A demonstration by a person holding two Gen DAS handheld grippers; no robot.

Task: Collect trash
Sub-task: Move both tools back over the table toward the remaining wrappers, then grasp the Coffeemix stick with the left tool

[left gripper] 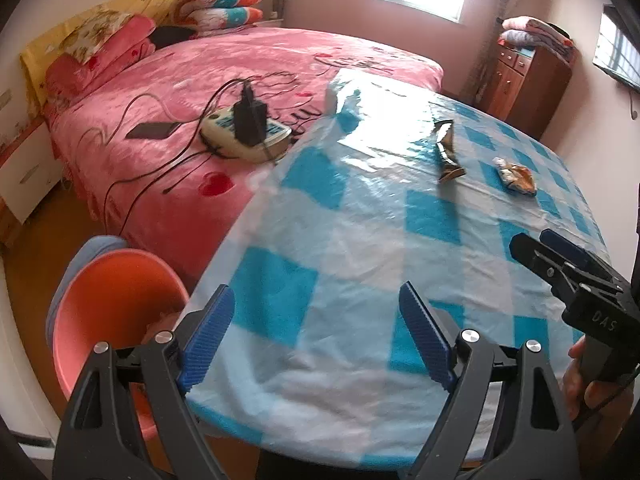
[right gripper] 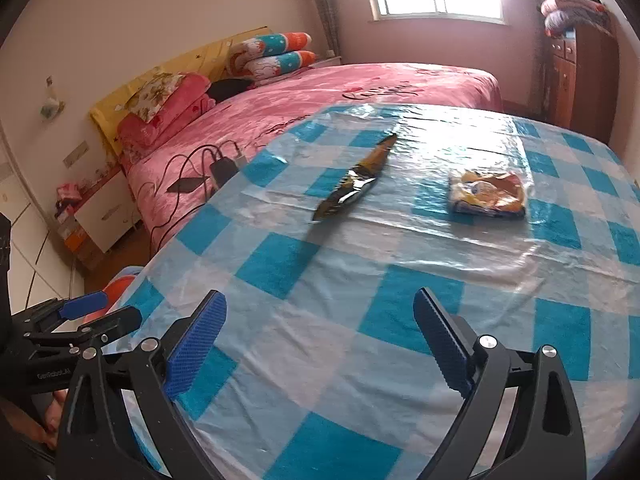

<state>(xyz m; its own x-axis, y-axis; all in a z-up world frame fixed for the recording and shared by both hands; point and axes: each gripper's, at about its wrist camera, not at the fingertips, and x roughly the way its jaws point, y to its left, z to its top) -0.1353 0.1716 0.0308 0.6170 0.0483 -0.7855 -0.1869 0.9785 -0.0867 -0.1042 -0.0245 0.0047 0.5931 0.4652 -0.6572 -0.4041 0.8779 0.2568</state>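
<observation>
Two pieces of trash lie on a table with a blue-and-white checked cover [left gripper: 360, 240] [right gripper: 360, 280]. A long dark-and-gold wrapper [left gripper: 447, 150] [right gripper: 354, 180] lies toward the far middle. A crumpled yellow-orange snack bag [left gripper: 515, 176] [right gripper: 486, 196] lies to its right. An orange bin [left gripper: 108, 312] stands on the floor by the table's near left edge, with some trash inside. My left gripper [left gripper: 320, 332] is open and empty over the near table edge. My right gripper [right gripper: 320, 340] is open and empty above the near table, well short of both wrappers.
A pink bed [left gripper: 200, 92] stands beyond the table with a power strip [left gripper: 246, 134], a phone [left gripper: 154, 131] and cables on it. A wooden cabinet [left gripper: 524, 80] stands at the far right. A white nightstand [left gripper: 28, 172] stands at the left.
</observation>
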